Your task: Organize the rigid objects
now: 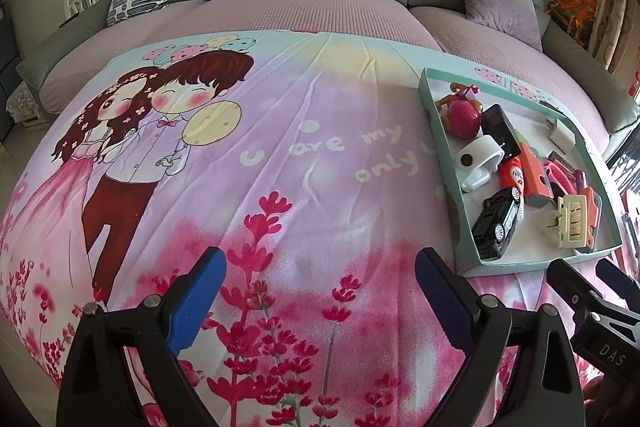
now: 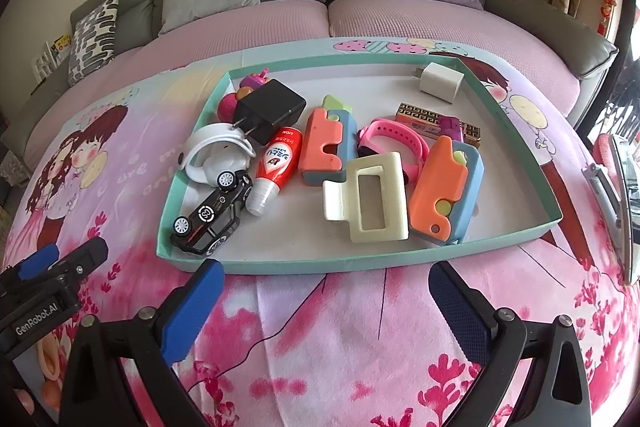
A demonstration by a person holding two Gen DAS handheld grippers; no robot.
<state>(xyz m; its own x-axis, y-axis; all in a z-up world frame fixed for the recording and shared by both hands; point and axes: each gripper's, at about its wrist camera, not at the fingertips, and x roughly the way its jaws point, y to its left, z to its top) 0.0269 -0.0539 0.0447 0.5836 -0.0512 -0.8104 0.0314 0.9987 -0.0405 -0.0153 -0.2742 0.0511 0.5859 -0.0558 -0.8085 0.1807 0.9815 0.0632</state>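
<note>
2 spread, empty grippers [image 1: 320,291] [image 2: 326,301] before teal rectangular tray [image 2: 280,263]

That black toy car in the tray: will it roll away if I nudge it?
Probably not: the black toy car seems tipped on its side, wheels off the tray floor. Likely rigid, so it should slide. Its glossy body might slip between the pads.
</note>
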